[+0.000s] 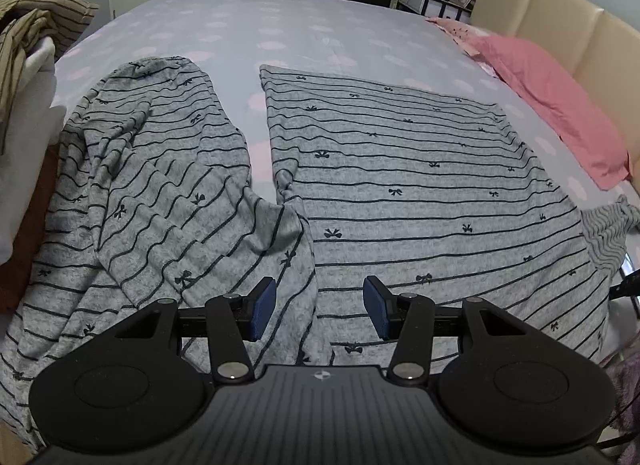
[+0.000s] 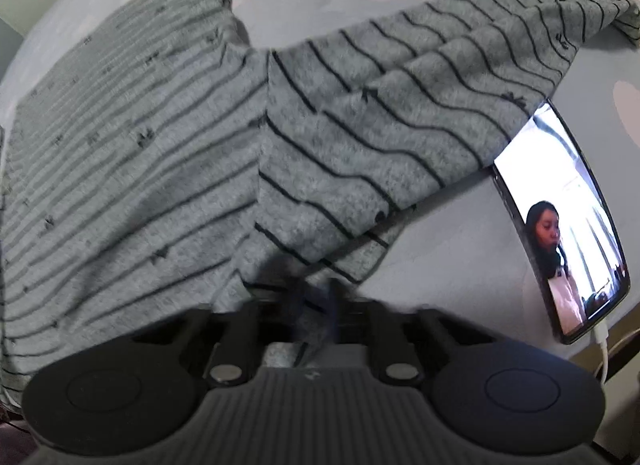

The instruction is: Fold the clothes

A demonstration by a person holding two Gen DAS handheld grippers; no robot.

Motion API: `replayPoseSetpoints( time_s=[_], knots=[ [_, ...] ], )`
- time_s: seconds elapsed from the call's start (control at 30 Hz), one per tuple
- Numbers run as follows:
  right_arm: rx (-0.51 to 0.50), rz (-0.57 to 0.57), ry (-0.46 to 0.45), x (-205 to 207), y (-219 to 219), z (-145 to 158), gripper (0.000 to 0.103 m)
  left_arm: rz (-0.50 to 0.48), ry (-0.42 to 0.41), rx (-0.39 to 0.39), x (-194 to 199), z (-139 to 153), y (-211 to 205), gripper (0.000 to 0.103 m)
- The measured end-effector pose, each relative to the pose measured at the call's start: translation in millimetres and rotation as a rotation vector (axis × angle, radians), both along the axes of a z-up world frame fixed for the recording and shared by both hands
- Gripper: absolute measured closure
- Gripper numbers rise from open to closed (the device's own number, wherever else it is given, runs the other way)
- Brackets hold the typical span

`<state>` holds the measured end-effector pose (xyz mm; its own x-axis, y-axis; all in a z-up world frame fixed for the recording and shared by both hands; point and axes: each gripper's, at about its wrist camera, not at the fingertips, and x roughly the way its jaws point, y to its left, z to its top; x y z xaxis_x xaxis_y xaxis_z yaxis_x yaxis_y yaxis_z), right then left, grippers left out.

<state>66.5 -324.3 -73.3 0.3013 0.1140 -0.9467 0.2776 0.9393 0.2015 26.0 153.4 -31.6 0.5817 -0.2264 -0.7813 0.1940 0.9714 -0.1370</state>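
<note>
Far left, a heap of tan striped clothes (image 1: 36, 25) sits off the bed's edge; the bed (image 1: 280, 25) wears a pale lilac sheet with pink spots, dark wardrobe doors behind it, and a pink pillow (image 1: 552, 105) lies against the cream padded headboard (image 1: 560, 13) at right. The grey striped top (image 1: 420, 185) lies spread flat on the sheet, one sleeve bunched to the left; my left gripper (image 1: 320, 309) hovers over its near edge, jaws partly apart and holding nothing. My right gripper (image 2: 314, 301) is pinched closed on the top's other sleeve, whose fabric overlaps a lit phone (image 2: 568, 225) lying on the sheet.
</note>
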Motion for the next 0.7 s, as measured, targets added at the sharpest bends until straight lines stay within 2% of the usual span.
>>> replayPoseSetpoints(
  time_s=[0.17,0.33,0.43,0.57,0.67,0.7],
  knots=[
    [-0.064,0.048,0.002,-11.4,6.5,11.5,0.102,0.004,0.012,0.0,0.2,-3.5,-0.3,0.057],
    [-0.195,0.191,0.014,-19.1,20.8,14.4,0.102,-0.007,0.017,-0.005,-0.2,-2.8,-2.6,0.057],
    [-0.255,0.316,-0.012,-20.6,34.1,19.1,0.098,-0.017,0.015,-0.005,-2.2,-1.8,-4.0,0.057],
    [-0.319,0.5,-0.014,-18.4,46.6,28.6,0.097,-0.016,0.02,0.005,-2.7,-2.3,-4.8,0.057],
    [-0.421,0.732,-0.025,-19.6,59.4,40.3,0.096,-0.012,0.021,0.016,-2.4,-2.5,-5.1,0.057],
    [-0.45,0.821,-0.049,-22.7,63.6,44.9,0.091,-0.011,0.022,0.02,-2.3,-2.6,-5.3,0.057]
  ],
)
